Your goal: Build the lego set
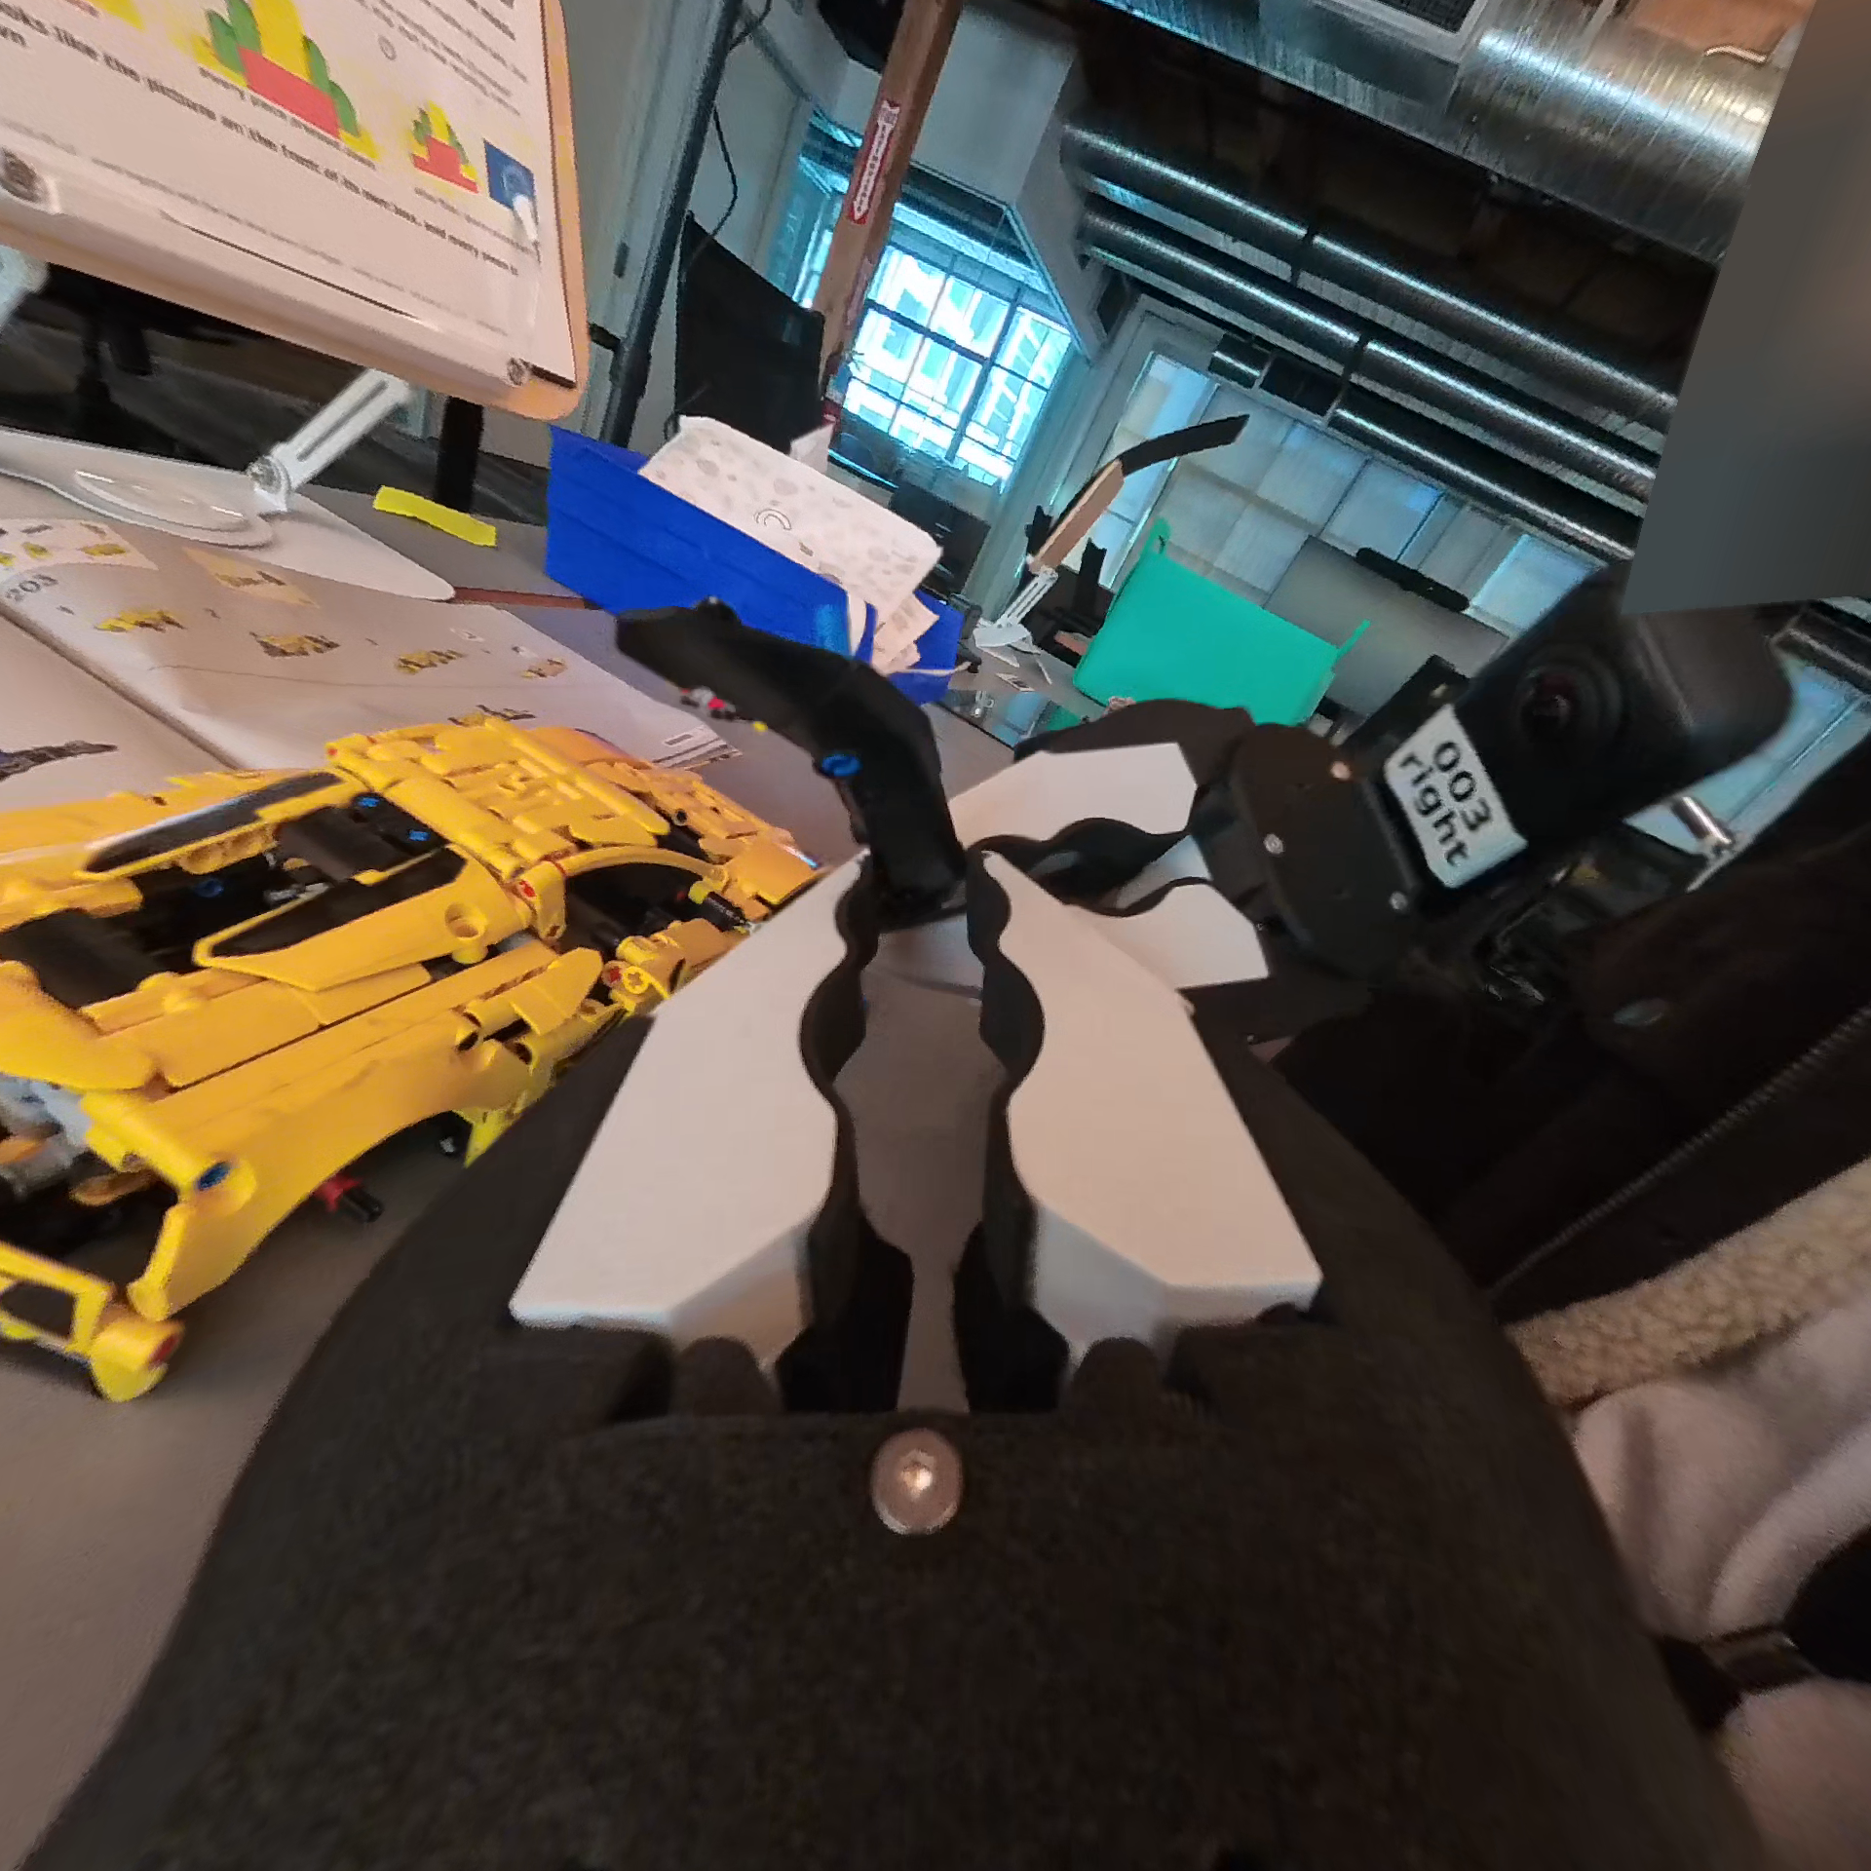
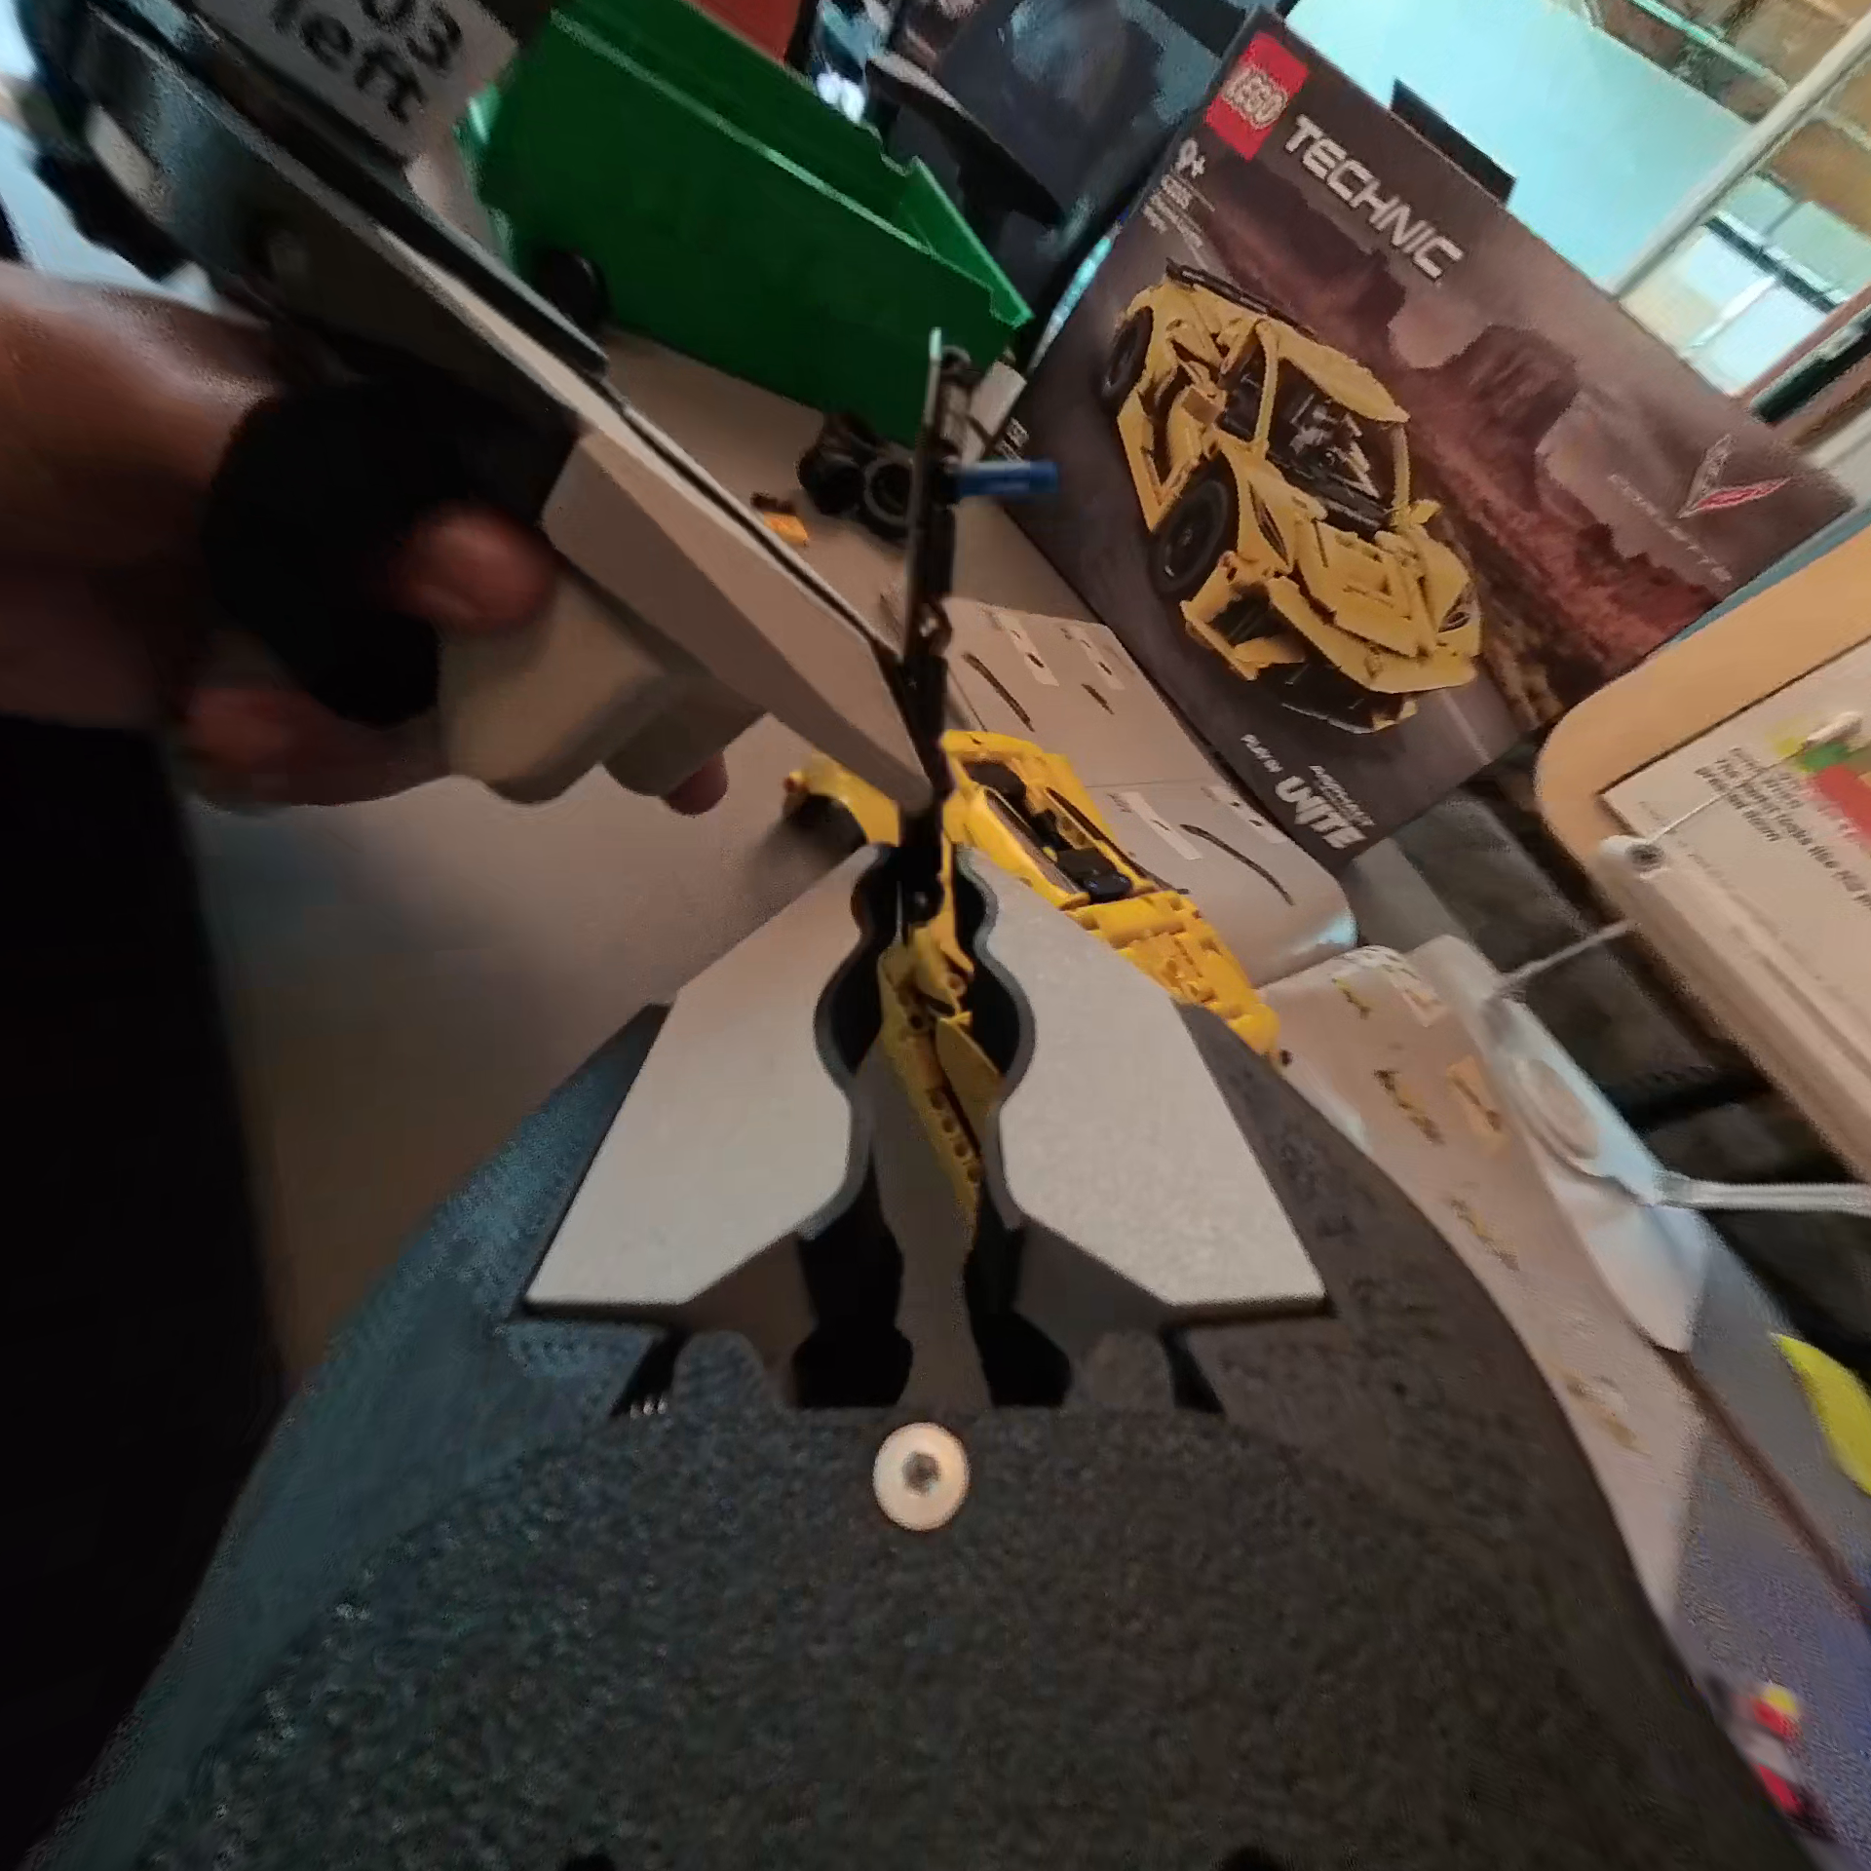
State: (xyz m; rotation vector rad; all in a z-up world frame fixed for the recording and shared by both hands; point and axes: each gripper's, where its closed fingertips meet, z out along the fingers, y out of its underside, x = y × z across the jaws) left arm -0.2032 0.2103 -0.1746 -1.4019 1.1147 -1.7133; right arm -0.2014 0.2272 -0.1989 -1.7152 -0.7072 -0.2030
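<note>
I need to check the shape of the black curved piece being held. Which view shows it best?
The left wrist view: the black curved piece appears side-on, with its arched outline and blue pins visible, pinched at the left tool. The right wrist view shows it only edge-on, a thin dark strip.

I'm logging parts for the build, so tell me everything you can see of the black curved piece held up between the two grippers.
The black curved plastic panel piece is a long, glossy, arched strip with a small blue pin on its side. It is held off the table, roughly upright. The left gripper pinches its lower end; in the right wrist view it appears edge-on and thin, with the right gripper also closed on its lower end. Behind it lies the yellow brick-built car, not touching it.
</note>
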